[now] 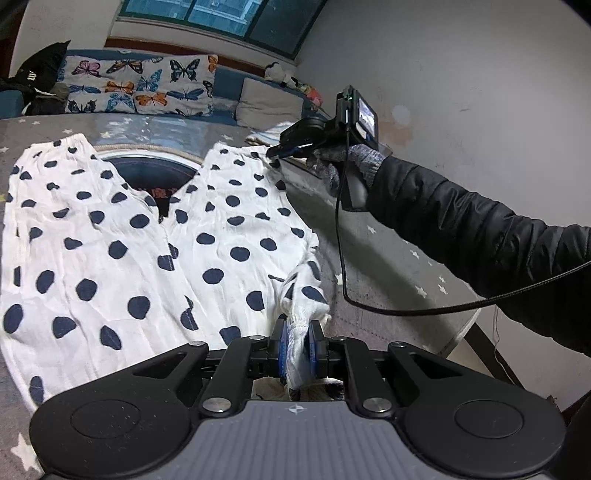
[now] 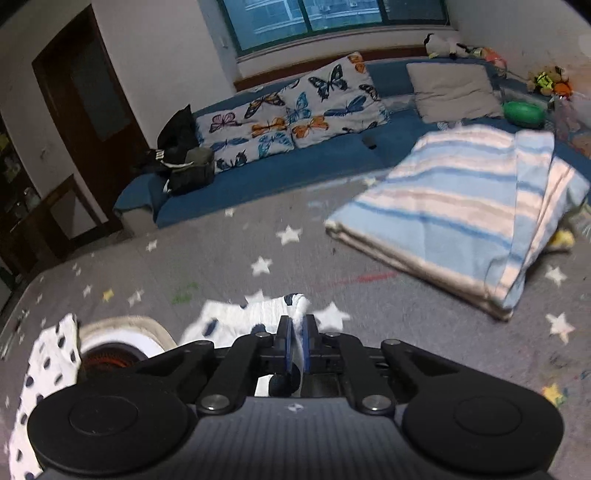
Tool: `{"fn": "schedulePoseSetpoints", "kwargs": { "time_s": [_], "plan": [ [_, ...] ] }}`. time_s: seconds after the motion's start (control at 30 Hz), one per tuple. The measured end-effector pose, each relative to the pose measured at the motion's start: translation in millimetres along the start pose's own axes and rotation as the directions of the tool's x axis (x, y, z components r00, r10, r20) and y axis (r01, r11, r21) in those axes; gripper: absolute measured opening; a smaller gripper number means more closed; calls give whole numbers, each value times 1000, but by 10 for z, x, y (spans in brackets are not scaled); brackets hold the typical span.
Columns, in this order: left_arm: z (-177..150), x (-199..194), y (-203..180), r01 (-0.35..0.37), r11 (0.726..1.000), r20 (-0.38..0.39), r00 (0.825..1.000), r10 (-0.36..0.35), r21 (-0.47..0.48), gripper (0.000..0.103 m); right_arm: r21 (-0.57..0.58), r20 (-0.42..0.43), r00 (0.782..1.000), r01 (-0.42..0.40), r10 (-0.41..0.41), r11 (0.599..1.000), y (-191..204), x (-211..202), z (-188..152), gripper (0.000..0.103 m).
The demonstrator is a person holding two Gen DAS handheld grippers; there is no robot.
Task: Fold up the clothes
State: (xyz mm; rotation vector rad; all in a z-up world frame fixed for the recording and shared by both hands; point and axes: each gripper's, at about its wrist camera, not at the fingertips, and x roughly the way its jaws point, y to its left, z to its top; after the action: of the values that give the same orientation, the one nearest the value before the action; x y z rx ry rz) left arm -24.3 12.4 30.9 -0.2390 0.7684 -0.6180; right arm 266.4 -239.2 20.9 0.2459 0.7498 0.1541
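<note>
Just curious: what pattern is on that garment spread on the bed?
White with dark navy polka dots, clearest in the left wrist view.

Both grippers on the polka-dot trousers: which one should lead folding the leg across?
Right. The right gripper pinches the far leg cuff of the white navy-dotted trousers, which is free to swing across. The left gripper clamps the bunched near waistband corner and can only follow.

Home bedroom: bed (image 2: 258, 236), butterfly pillows (image 2: 295, 110), window (image 2: 332, 18).
</note>
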Motion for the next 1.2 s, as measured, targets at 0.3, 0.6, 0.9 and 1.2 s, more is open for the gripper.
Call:
{"fn": "schedulePoseSetpoints", "kwargs": {
  "time_s": [0.3,0.6,0.9,1.2],
  "plan": [
    [-139,-466,181,-11,997,103,995,19,-71,11,-68,58,998,-15,19,998,693,-268,378,5],
    [-347,-1018,383,-26,984,231,970,67,-177,11,-157,65,995,-66,77,985,1703,-131,573,5],
    [-566,-1287,638,-51,956,266,955,131,-288,11,-265,7,993,-114,120,958,2815,397,465,5],
    [-757,-1395,785,-65,925,260,950,172,-374,11,-378,-70,989,-145,128,914,3708,846,14,5]
  ]
}}
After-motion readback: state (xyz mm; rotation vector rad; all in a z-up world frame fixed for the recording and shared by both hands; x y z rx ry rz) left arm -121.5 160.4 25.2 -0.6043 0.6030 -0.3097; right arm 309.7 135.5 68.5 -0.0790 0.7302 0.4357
